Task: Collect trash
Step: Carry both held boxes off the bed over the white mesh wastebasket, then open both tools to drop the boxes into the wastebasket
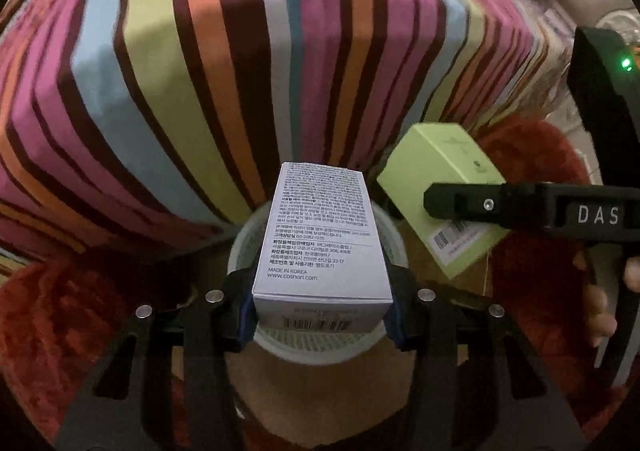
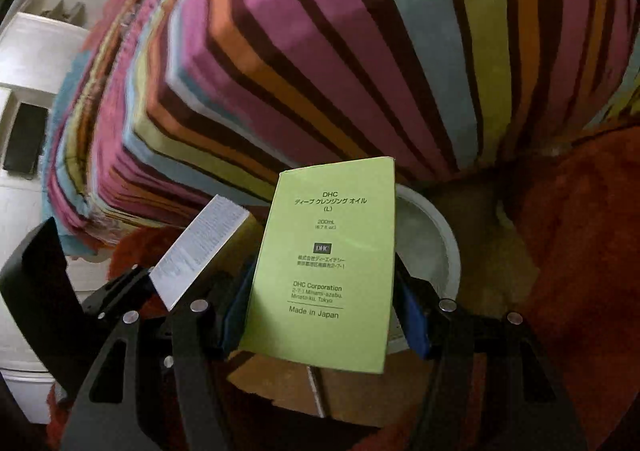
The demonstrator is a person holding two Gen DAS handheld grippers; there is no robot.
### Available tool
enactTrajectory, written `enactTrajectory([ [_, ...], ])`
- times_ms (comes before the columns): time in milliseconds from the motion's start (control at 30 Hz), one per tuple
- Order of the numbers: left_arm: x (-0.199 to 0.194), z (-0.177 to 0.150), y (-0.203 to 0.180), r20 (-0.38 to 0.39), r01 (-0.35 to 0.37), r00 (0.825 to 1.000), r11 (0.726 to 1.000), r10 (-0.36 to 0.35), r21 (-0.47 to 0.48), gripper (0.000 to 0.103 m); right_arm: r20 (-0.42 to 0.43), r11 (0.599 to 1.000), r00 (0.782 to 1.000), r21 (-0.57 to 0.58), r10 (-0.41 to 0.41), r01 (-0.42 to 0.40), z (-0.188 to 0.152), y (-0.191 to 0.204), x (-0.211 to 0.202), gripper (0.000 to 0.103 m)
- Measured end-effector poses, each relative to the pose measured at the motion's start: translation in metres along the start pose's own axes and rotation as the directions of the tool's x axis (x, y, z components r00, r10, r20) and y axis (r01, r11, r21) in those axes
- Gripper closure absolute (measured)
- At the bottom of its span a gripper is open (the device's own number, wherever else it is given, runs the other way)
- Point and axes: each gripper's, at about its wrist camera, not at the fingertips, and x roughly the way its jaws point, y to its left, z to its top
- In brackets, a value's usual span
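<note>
My left gripper (image 1: 322, 309) is shut on a white carton (image 1: 318, 235) with black print, held over the mouth of a round white mesh bin (image 1: 320, 349) on the floor. My right gripper (image 2: 322, 317) is shut on a light green carton (image 2: 324, 275). That green carton (image 1: 436, 187) also shows at the right of the left wrist view, with the right gripper's black finger (image 1: 472, 205) across it. In the right wrist view the white carton (image 2: 200, 247) hangs at the left, and the bin's rim (image 2: 444, 243) lies behind the green carton.
A bed with a striped cover (image 1: 248, 71) in pink, brown, orange and blue rises behind the bin. A shaggy red-orange rug (image 2: 568, 251) and a flat cardboard piece (image 2: 288, 387) lie on the floor. White furniture (image 2: 28, 63) stands at the left.
</note>
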Motion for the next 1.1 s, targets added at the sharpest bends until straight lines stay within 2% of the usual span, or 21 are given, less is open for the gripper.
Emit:
enactTrajectory([
  [100,0.025,-0.003,0.003,-0.109,-0.003,0.994,1.000,0.000,-0.028,0.054,-0.051,0.999,0.998,-0.015,-0.043,0.042,0.001,0.001,0.019,0.043],
  [133,0.031,-0.003,0.004,-0.138,-0.001,0.990,0.999,-0.003,-0.034,0.054,-0.092,0.999,0.995,0.000,-0.045,0.045,0.001,0.000,0.031,0.043],
  [200,0.048,-0.004,0.009,-0.209,0.000,0.978,0.998,-0.014,-0.069,0.054,-0.144,0.999,0.989,0.033,-0.031,0.036,0.002,-0.005,0.043,0.043],
  [300,0.066,-0.004,0.020,-0.274,-0.003,0.961,0.992,-0.033,-0.130,0.054,-0.197,0.995,0.980,0.086,-0.025,0.042,0.007,-0.012,0.059,0.043],
  [433,0.088,-0.005,0.029,-0.342,-0.033,0.939,0.986,-0.026,-0.165,0.054,-0.249,0.989,0.968,0.131,-0.040,0.075,0.014,-0.021,0.076,0.043],
  [633,0.117,-0.006,0.031,-0.406,-0.059,0.914,0.985,-0.012,-0.162,0.054,-0.294,0.985,0.952,0.115,-0.087,0.125,0.013,-0.029,0.095,0.042],
  [767,0.128,-0.008,0.035,-0.448,-0.055,0.894,0.981,-0.035,-0.185,0.053,-0.321,0.984,0.944,0.125,-0.078,0.124,0.013,-0.033,0.105,0.039],
  [800,0.132,-0.006,0.034,-0.455,-0.057,0.890,0.980,-0.037,-0.193,0.042,-0.323,0.983,0.943,0.128,-0.082,0.129,0.013,-0.035,0.105,0.037],
  [833,0.134,-0.006,0.035,-0.462,-0.070,0.886,0.976,-0.033,-0.204,0.025,-0.326,0.982,0.941,0.131,-0.089,0.138,0.013,-0.038,0.105,0.035],
  [867,0.136,-0.006,0.038,-0.466,-0.081,0.884,0.973,-0.031,-0.217,0.020,-0.331,0.979,0.938,0.133,-0.100,0.152,0.013,-0.039,0.105,0.024],
  [900,0.136,-0.006,0.040,-0.468,-0.084,0.883,0.969,-0.035,-0.231,0.019,-0.337,0.975,0.934,0.137,-0.118,0.173,0.012,-0.041,0.107,0.012],
  [1000,0.136,-0.007,0.048,-0.468,-0.103,0.883,0.958,-0.037,-0.269,0.019,-0.336,0.971,0.933,0.148,-0.129,0.187,0.010,-0.043,0.106,0.010],
  [1100,0.131,-0.007,0.049,-0.454,-0.102,0.890,0.952,-0.042,-0.289,0.017,-0.323,0.970,0.937,0.150,-0.134,0.190,0.010,-0.044,0.101,0.010],
])
